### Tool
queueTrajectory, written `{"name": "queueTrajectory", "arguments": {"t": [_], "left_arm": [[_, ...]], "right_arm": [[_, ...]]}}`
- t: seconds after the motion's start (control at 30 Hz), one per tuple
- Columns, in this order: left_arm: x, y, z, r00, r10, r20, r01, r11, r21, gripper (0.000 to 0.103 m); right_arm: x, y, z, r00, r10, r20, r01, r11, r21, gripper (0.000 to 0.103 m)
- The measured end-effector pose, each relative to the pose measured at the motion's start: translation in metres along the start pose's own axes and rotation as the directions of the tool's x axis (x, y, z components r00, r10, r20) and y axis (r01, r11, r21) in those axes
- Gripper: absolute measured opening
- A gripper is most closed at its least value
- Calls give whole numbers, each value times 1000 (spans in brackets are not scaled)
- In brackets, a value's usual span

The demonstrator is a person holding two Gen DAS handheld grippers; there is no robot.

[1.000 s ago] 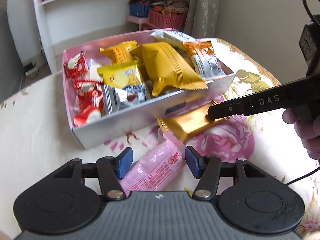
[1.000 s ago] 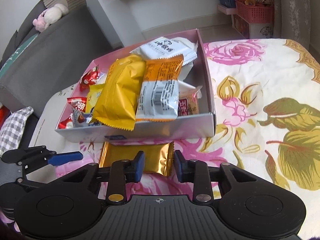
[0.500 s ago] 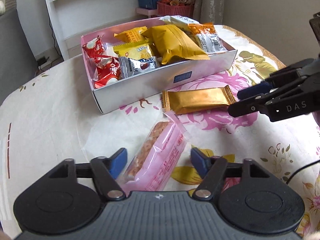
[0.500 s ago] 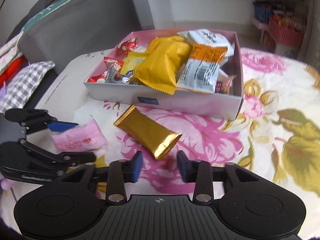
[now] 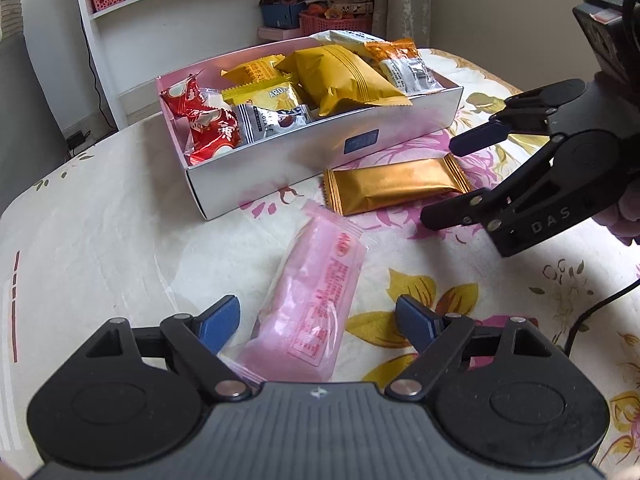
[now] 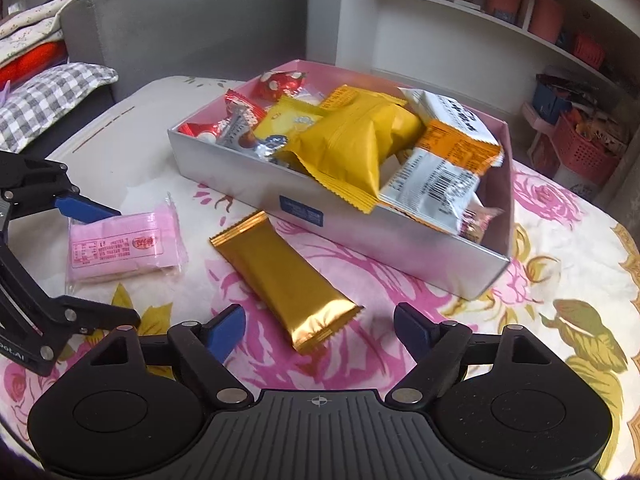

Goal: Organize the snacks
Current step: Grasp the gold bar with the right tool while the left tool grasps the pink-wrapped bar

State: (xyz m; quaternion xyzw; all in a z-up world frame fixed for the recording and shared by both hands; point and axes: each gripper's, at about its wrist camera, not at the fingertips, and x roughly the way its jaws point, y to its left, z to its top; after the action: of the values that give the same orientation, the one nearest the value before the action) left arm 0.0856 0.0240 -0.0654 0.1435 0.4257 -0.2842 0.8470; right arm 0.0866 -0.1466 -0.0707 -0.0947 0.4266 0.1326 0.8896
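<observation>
A pink-lined box (image 5: pixel 280 168) (image 6: pixel 400 240) holds several snack packets. A gold bar packet (image 5: pixel 394 185) (image 6: pixel 286 280) lies on the floral tablecloth in front of it. A pink packet (image 5: pixel 312 300) (image 6: pixel 124 246) lies beside the gold one. My left gripper (image 5: pixel 318 324) is open, its fingers either side of the pink packet's near end without touching. My right gripper (image 6: pixel 318 330) is open just short of the gold packet's near end. It shows in the left wrist view (image 5: pixel 452 180) beside the gold packet; the left gripper shows in the right wrist view (image 6: pixel 104 264).
A white shelf unit (image 5: pixel 168 20) with baskets of snacks (image 6: pixel 584 148) stands behind the table. A grey sofa (image 6: pixel 180 20) with a checked cushion (image 6: pixel 48 100) is to the left. The table edge (image 5: pixel 24 200) curves near the left.
Both grippers have pulled back from the box and opened wider. The right gripper has swung to view the gold packet at an angle, and the pink packet now lies between the left fingers.
</observation>
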Motion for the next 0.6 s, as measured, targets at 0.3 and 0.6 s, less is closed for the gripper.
{"name": "queueTrajectory", "arguments": {"t": [0.3, 0.6], "left_arm": [[-3, 1, 2, 1000, 14, 8, -14, 1000, -28, 58], [-9, 6, 8, 999, 32, 1, -32, 997, -72, 30]], "right_arm": [[5, 18, 6, 999, 34, 23, -33, 998, -49, 61], [-8, 27, 9, 995, 95, 29, -93, 994, -61, 35]]}}
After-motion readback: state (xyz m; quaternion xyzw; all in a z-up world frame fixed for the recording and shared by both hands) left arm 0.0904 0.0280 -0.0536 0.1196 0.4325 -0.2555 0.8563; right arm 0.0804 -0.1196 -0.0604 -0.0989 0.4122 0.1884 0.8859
